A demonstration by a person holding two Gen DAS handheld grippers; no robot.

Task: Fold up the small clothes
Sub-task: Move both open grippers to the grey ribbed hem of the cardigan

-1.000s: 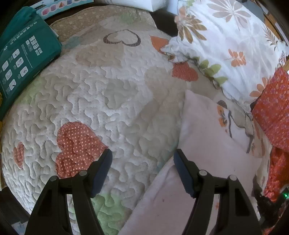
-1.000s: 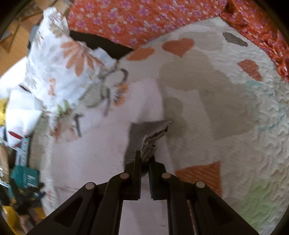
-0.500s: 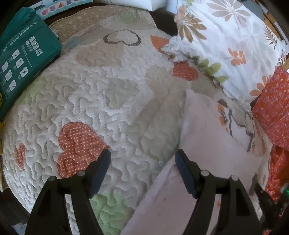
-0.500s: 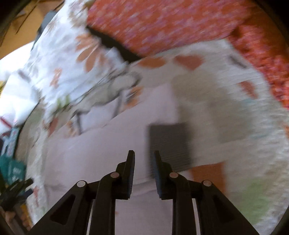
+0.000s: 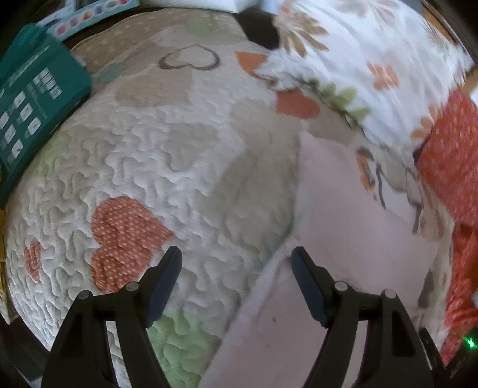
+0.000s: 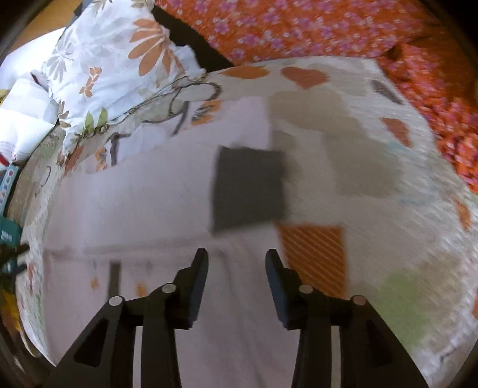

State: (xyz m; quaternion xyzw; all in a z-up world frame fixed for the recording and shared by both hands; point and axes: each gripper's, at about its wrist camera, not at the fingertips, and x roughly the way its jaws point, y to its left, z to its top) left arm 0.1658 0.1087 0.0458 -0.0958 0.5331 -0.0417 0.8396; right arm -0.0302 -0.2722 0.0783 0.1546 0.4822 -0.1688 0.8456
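A small dark grey cloth (image 6: 248, 186) lies flat and folded into a square on a pale pink cloth (image 6: 143, 209) spread on the quilted bed cover (image 6: 388, 167). My right gripper (image 6: 236, 268) is open and empty, hovering just in front of the grey square, apart from it. My left gripper (image 5: 236, 265) is open and empty above the quilt (image 5: 167, 167), its right finger over the edge of the pink cloth (image 5: 343, 209). The grey cloth is not visible in the left wrist view.
A white floral pillow (image 5: 373, 59) and orange flowered fabric (image 5: 451, 155) lie at the right. A teal package (image 5: 33, 98) lies at the quilt's left edge. In the right wrist view the pillow (image 6: 113, 68) is at upper left, orange fabric (image 6: 328, 27) across the back.
My right gripper let go of the grey cloth, which now lies flat as a folded square, then opened and drew back. The left gripper barely moved.
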